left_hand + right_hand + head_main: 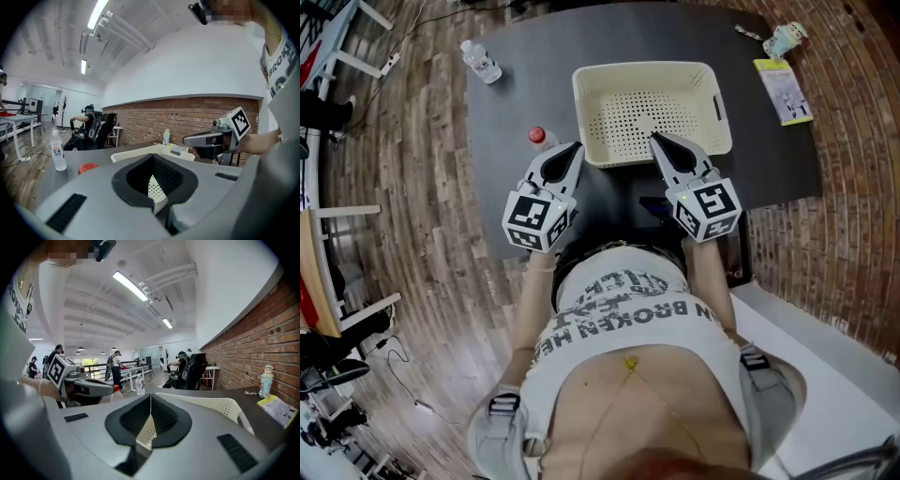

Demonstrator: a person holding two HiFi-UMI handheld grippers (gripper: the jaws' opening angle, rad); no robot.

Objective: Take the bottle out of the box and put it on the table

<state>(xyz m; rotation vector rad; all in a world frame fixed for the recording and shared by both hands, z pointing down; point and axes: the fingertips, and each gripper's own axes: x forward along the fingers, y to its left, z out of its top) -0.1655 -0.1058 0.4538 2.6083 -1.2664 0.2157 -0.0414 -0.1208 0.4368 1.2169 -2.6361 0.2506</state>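
The cream perforated box [642,70] stands on the dark table [516,94] with nothing visible inside it. A bottle with a red cap [541,139] stands upright on the table just left of the box; only its cap [87,167] shows in the left gripper view. My left gripper [575,147] is shut and empty, its tips between that bottle and the box's near left corner. My right gripper [655,139] is shut and empty too, its tips over the box's near rim. Neither touches the bottle.
A second clear bottle [481,61] stands at the table's far left corner. A yellow booklet [783,91] and a small teal container [785,39] lie at the far right. Wooden floor surrounds the table; a brick wall runs along the right; people sit far behind.
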